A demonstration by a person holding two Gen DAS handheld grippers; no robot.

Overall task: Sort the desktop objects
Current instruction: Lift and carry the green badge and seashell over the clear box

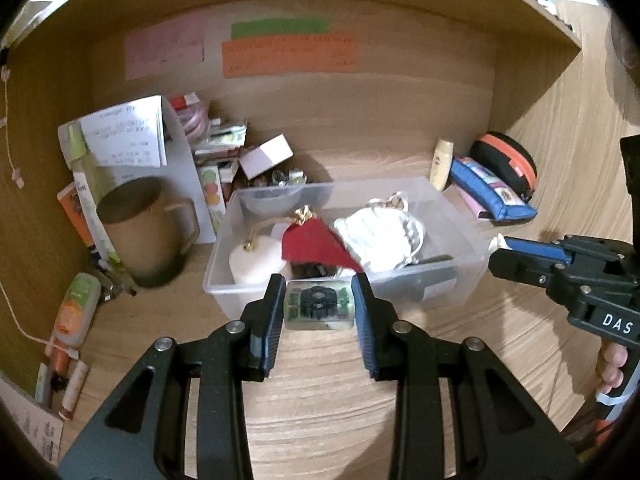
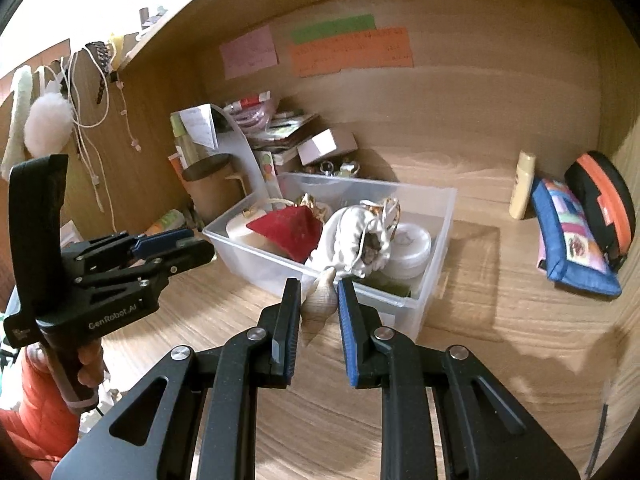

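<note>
Both claws hold something above the wooden desk (image 1: 328, 392). Left claw (image 1: 319, 306) is narrow, its ribbed blue pads pinching a small clear block (image 1: 319, 307) with a dark, gear-like shape inside. Right claw (image 2: 319, 304) is clamped on a pale, spiral shell (image 2: 319, 304) with a pointed tip. Just ahead of both sits a clear plastic bin (image 2: 434, 216) holding a red felt triangle (image 2: 294, 226), a white drawstring pouch (image 2: 352, 236) and a round white lid (image 2: 408, 246). A brown mug (image 1: 148, 228) and stacked papers crowd the bin's left; a blue pouch (image 2: 572, 236) and a black-and-orange case (image 2: 606, 196) lie to its right.
</note>
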